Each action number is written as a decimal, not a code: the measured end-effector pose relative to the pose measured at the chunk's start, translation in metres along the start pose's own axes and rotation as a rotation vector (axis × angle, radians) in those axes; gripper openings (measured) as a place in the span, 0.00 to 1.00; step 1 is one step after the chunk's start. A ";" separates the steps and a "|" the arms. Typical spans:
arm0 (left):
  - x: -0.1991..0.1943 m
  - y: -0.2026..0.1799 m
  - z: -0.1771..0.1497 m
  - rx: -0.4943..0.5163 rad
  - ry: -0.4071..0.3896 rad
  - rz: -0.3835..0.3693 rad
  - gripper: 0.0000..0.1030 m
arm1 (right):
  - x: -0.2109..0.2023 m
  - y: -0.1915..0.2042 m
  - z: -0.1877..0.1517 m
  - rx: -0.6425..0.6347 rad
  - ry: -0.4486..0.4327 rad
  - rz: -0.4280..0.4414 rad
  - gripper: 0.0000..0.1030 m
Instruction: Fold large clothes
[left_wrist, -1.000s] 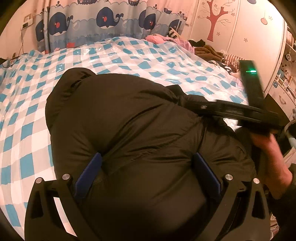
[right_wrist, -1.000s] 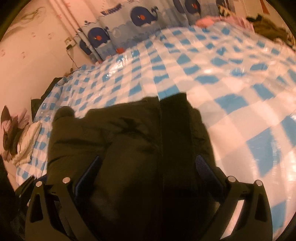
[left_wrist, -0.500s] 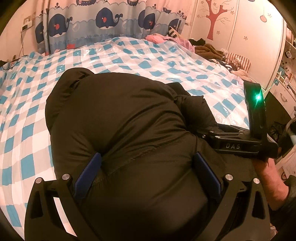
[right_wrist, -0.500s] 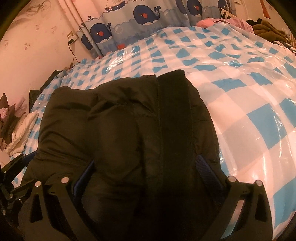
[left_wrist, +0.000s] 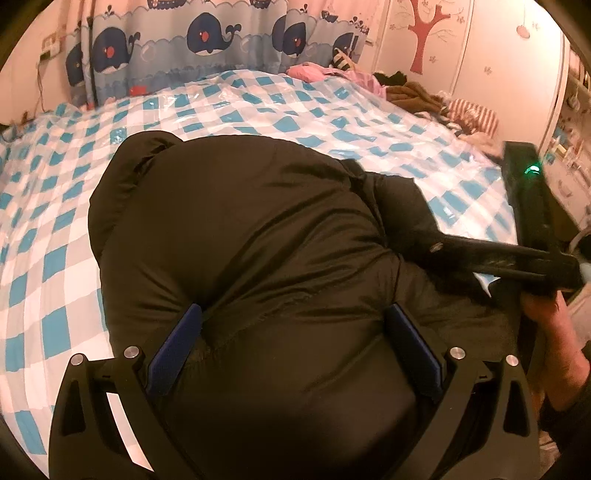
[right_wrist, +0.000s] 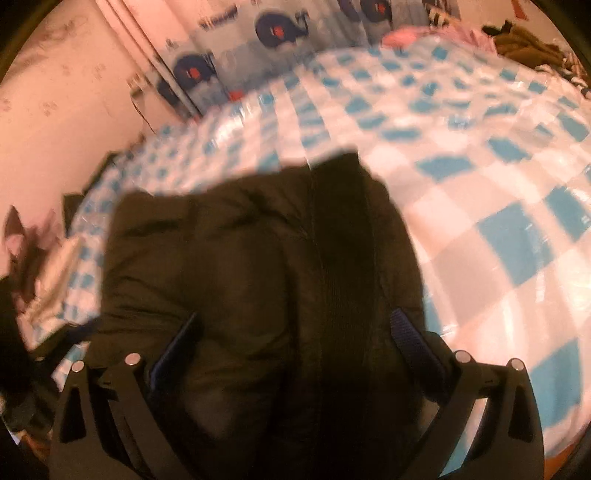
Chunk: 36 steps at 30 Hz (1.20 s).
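Observation:
A bulky black padded jacket (left_wrist: 240, 229) lies bunched on the blue-and-white checked bed (left_wrist: 258, 96). My left gripper (left_wrist: 293, 332) is open, and its blue pads (left_wrist: 177, 343) straddle the jacket's near bulge. In the left wrist view my right gripper (left_wrist: 443, 248) comes in from the right, held by a hand (left_wrist: 554, 325), with its tips at the jacket's right side. The blurred right wrist view shows my right gripper (right_wrist: 293, 339) open over the jacket (right_wrist: 240, 258) and a dark band running along it. Whether either gripper's pads touch the fabric is unclear.
Clear plastic covers the bed (right_wrist: 480, 147). Loose clothes (left_wrist: 406, 88) and a striped garment (left_wrist: 469, 114) lie at its far right edge. A whale-print curtain (left_wrist: 207, 40) hangs behind it. More clothes (right_wrist: 48, 280) are piled off the bed's left side.
The right gripper dipped to the jacket's right side, then rose and swung, blurring its view. The left gripper and the jacket's bulk have stayed in place.

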<state>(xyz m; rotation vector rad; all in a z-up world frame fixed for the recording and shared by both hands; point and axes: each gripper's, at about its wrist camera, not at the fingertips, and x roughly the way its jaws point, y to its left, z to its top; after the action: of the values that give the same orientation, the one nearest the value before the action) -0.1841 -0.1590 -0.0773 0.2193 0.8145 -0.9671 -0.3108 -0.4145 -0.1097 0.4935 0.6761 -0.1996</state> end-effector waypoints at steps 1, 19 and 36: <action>-0.008 0.011 0.001 -0.044 -0.007 -0.041 0.92 | -0.009 0.002 -0.002 -0.013 -0.012 -0.005 0.95; 0.035 0.164 -0.034 -0.679 0.125 -0.352 0.93 | 0.025 -0.025 0.006 0.094 0.182 -0.007 0.95; -0.091 0.318 -0.054 -0.690 0.087 0.076 0.86 | 0.157 0.151 0.006 -0.105 0.254 0.242 0.95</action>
<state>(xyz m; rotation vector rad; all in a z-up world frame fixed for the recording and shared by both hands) 0.0148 0.1086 -0.1072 -0.3050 1.1628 -0.5628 -0.1364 -0.2898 -0.1502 0.4999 0.8624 0.1283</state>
